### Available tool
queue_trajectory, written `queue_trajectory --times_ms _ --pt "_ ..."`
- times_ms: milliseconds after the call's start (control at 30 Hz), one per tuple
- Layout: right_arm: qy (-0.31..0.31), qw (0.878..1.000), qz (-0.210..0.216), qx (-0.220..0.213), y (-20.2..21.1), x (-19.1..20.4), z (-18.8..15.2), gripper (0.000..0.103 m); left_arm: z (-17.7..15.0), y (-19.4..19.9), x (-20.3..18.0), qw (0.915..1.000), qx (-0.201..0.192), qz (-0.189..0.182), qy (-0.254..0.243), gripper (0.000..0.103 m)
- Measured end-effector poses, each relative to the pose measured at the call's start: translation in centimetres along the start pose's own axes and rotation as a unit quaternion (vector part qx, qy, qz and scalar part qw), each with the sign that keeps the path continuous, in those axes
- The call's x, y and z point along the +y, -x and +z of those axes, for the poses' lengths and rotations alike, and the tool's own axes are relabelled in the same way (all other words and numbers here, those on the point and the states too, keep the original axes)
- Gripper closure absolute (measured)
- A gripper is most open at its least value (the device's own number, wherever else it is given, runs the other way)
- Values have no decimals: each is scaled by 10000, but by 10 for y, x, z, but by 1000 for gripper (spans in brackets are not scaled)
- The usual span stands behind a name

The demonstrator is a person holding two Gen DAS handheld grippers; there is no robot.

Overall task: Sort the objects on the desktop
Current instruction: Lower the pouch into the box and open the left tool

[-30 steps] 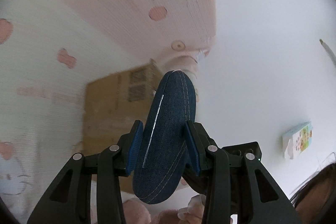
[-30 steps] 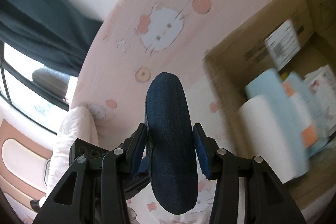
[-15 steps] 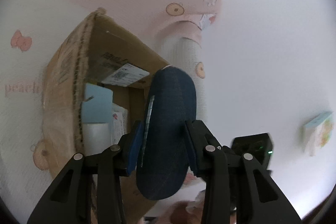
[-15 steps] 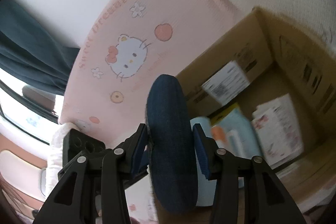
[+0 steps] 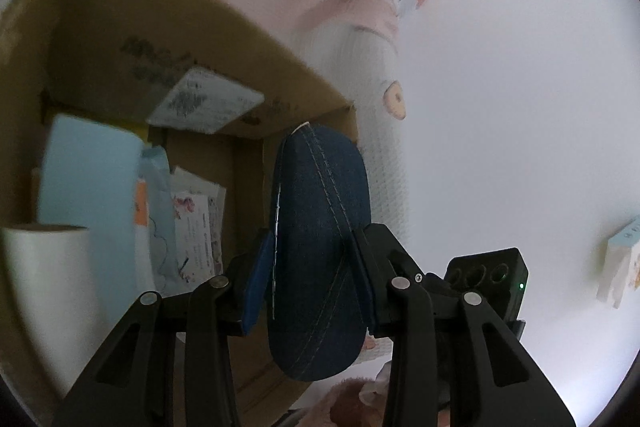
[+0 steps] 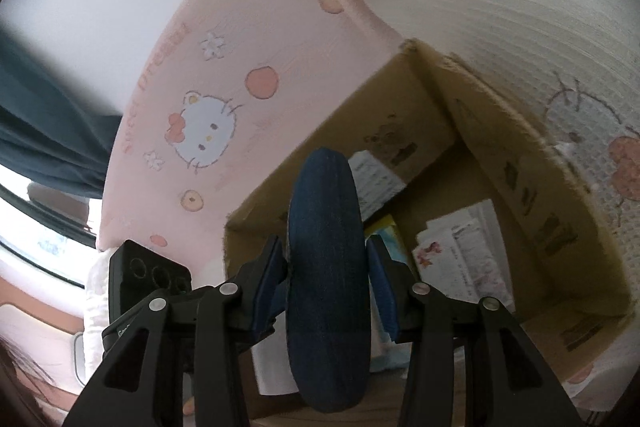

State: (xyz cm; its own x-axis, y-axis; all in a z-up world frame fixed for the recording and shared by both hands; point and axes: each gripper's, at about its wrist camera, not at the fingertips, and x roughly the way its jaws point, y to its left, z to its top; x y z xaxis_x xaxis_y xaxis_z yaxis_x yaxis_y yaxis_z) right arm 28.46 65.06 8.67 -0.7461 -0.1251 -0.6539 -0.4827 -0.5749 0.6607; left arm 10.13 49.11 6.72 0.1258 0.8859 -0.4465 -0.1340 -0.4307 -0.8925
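Observation:
Both grippers clamp one dark blue denim case. In the left wrist view the case (image 5: 320, 251) stands upright between the blue pads of my left gripper (image 5: 312, 279). In the right wrist view the same case (image 6: 326, 279) sits between the pads of my right gripper (image 6: 326, 291). An open cardboard box (image 5: 120, 39) lies just ahead and left of the case; it also shows in the right wrist view (image 6: 500, 131), ahead and right. The case hangs at the box's open mouth.
The box holds a white paper roll (image 5: 48, 291), a light blue pack (image 5: 88, 171) and printed leaflets (image 6: 464, 251). A pink cartoon-cat bedsheet (image 6: 240, 75) lies around the box. A white wall (image 5: 520, 107) carries a small sticker (image 5: 620, 263). A dark curtain (image 6: 44, 131) hangs at the left.
Both grippers have moved with the case toward the cardboard box. The box has grown larger in both views and its inside now shows.

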Motion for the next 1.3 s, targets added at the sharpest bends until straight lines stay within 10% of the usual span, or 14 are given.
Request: queue_trajectory --times_ms 467,700,1300 --pt "-84 9982 -299 504 -17 -45 10 61 0 -50 12 9962 467 693 246 63" --pt "-67 9953 -715 643 -21 -46 13 34 -2 -43 6 9942 311 1028 -46 51" --pt "89 9923 -1045 655 -12 -29 9 28 -4 -30 -3 9948 220 973 -185 48"
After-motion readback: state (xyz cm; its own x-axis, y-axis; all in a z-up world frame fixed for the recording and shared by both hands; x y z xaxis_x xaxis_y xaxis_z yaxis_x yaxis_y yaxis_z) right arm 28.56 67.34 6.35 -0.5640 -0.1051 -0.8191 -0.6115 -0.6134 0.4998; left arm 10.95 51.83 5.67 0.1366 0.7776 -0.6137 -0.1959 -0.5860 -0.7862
